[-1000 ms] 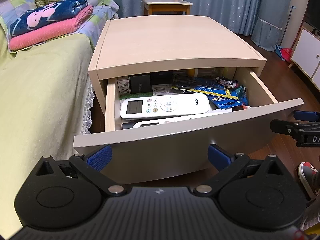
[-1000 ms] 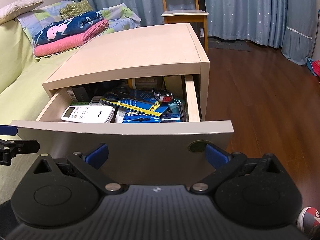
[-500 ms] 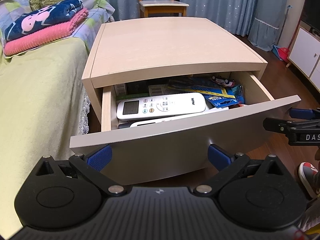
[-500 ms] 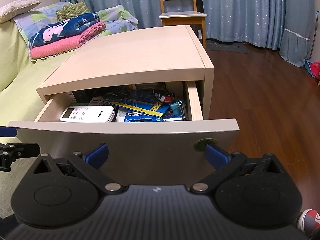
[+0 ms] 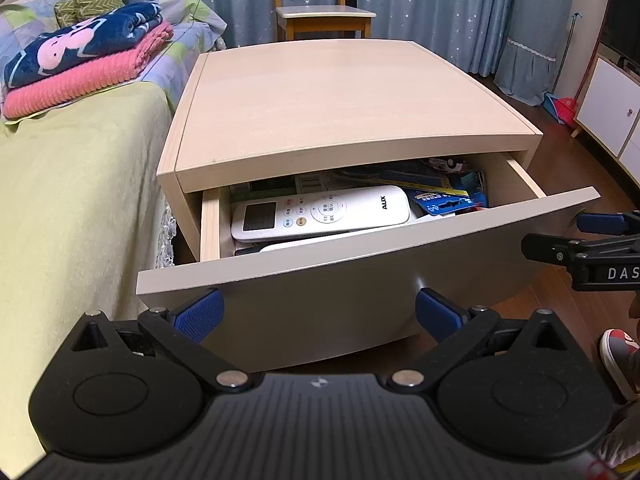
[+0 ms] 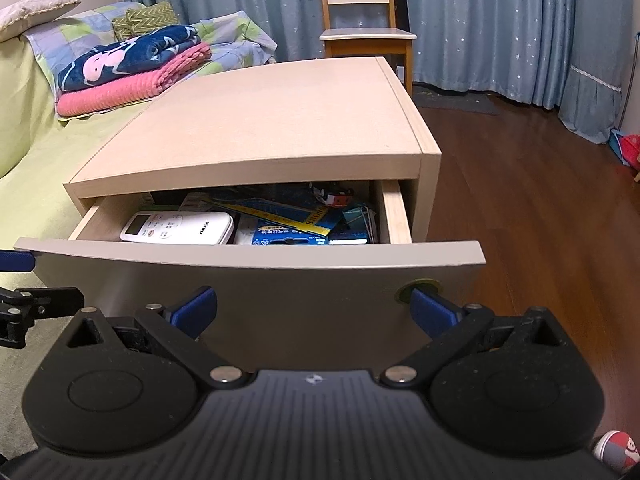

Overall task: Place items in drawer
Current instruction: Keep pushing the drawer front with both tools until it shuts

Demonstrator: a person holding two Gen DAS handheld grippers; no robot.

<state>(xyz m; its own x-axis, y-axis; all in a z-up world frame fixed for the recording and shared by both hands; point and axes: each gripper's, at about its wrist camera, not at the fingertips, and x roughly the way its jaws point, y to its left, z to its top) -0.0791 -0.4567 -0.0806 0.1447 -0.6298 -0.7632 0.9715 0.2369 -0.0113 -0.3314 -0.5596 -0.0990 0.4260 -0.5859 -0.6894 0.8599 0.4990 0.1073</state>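
Far left, a bed (image 5: 72,184) with a yellow-green cover carries a folded pink blanket (image 5: 86,80) with a navy one stacked on it. Just right of the bed stands the pale wooden nightstand (image 5: 332,96), and its drawer (image 5: 360,280) is pulled partway out, curved front panel nearest the cameras. Inside, at the left, a white AUX remote control (image 5: 320,212) lies flat, screen end to the left, with a second white remote tucked under its near edge. Right of it sit blue packets (image 6: 292,236) crossed by a yellow ruler (image 6: 280,216), and a small red-and-white toy car (image 6: 332,196) rests toward the far right of the drawer. The left gripper (image 5: 318,312) hangs right up against the drawer front, its blue pads spread wide, nothing between them. The right gripper (image 6: 312,308) faces the same panel further right, also spread wide and empty, its right pad just beside a round brass fitting (image 6: 418,290) on the panel. Beyond the nightstand a wooden chair (image 6: 366,36) stands before blue curtains (image 6: 480,20), dark wood floor (image 6: 540,200) to the right.
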